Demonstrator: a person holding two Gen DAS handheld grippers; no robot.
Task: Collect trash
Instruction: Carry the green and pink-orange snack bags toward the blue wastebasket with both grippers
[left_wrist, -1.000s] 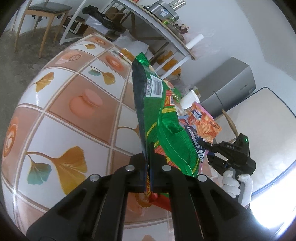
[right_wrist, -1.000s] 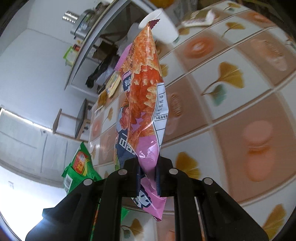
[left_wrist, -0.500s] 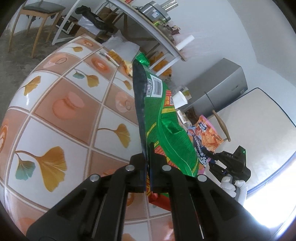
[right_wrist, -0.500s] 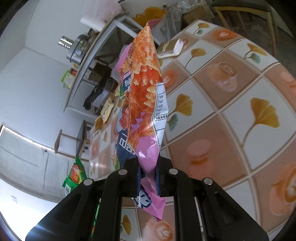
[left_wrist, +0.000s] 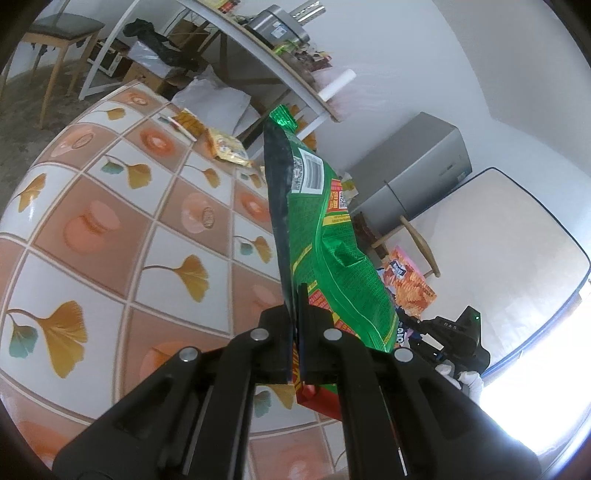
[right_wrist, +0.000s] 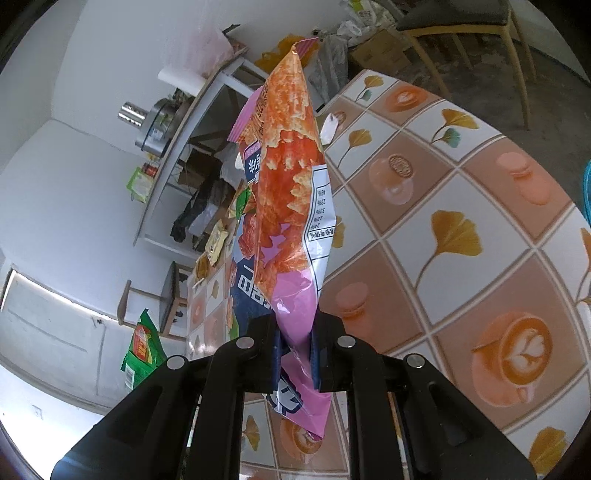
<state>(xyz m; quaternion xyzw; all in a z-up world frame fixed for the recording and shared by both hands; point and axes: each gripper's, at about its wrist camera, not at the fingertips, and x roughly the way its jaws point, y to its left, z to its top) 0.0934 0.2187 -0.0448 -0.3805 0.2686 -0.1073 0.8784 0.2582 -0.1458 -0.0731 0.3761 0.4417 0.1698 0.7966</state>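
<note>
Because both wrappers must clear the table (left_wrist: 110, 229), my left gripper (left_wrist: 297, 332) pinches the green bag (left_wrist: 325, 251) and my right gripper (right_wrist: 293, 343) pinches the pink bag (right_wrist: 288, 199) above it.

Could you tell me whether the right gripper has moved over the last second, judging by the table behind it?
Yes. The right gripper, shut on the orange snack bag, has pulled back from the table, whose far edge now shows.
</note>
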